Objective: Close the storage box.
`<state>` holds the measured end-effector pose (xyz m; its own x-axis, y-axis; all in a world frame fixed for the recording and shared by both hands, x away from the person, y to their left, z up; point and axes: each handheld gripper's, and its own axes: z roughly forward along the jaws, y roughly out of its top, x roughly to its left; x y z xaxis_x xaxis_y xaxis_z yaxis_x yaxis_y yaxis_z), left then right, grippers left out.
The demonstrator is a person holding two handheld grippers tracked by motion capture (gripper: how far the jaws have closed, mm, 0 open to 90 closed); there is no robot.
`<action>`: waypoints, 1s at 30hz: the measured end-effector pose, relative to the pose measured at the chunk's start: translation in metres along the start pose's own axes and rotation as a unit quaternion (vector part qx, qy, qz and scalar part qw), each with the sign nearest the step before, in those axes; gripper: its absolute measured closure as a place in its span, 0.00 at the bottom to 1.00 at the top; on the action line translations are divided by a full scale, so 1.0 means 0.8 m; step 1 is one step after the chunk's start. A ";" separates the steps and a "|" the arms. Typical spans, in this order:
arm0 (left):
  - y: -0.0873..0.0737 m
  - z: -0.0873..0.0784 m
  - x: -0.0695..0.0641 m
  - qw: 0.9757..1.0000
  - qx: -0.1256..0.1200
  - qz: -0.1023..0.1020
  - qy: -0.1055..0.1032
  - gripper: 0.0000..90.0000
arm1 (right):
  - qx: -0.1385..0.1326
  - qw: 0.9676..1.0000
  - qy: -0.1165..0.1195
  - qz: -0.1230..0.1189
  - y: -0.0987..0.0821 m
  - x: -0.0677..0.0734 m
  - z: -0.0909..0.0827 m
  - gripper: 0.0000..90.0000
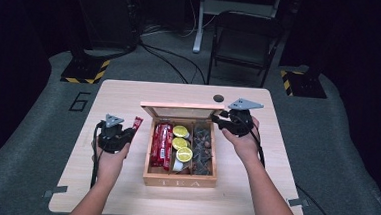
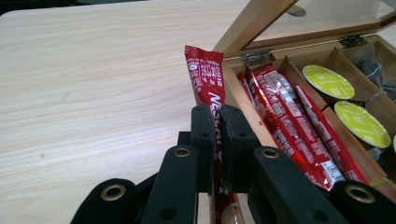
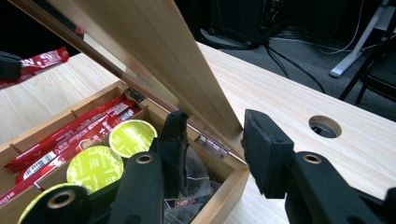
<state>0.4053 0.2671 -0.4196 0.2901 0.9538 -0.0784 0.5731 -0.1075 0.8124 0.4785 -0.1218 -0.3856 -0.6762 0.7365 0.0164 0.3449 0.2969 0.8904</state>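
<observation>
A wooden tea box (image 1: pixel 180 179) stands mid-table with its lid (image 1: pixel 181 111) raised. Inside lie red stick packets (image 1: pixel 161 145), yellow-green capsules (image 1: pixel 181 143) and dark tea bags (image 1: pixel 202 148). Left of the box, my left gripper (image 1: pixel 128 133) is shut on one more red stick packet (image 1: pixel 137 122). In the left gripper view that packet (image 2: pixel 205 74) juts up from the closed gripper (image 2: pixel 219 114) beside the box's left wall (image 2: pixel 243 100). My right gripper (image 3: pixel 217 126) is open, its jaws on either side of the lid (image 3: pixel 154 51) at its right hinge corner; whether they touch it I cannot tell.
A round cable hole (image 1: pixel 218 98) is in the table behind the box. Bare tabletop (image 1: pixel 119 95) lies to the left and front. A folding chair (image 1: pixel 242 40) and floor cables (image 1: pixel 166 61) are beyond the far edge.
</observation>
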 end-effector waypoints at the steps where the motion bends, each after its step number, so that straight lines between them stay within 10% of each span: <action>1: -0.002 -0.005 0.004 1.000 0.001 -0.001 0.000 0.93 | 0.000 1.000 0.000 0.000 0.000 0.000 0.000 0.67; 30: -0.053 -0.040 0.044 0.999 -0.022 -0.029 0.005 0.93 | 0.001 1.000 -0.006 -0.005 -0.003 0.004 -0.002 0.67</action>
<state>0.3669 0.3146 -0.4379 0.2487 0.9611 -0.1201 0.5552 -0.0399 0.8308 0.4744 -0.1209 -0.3868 -0.6726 0.7400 0.0017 0.3392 0.3062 0.8895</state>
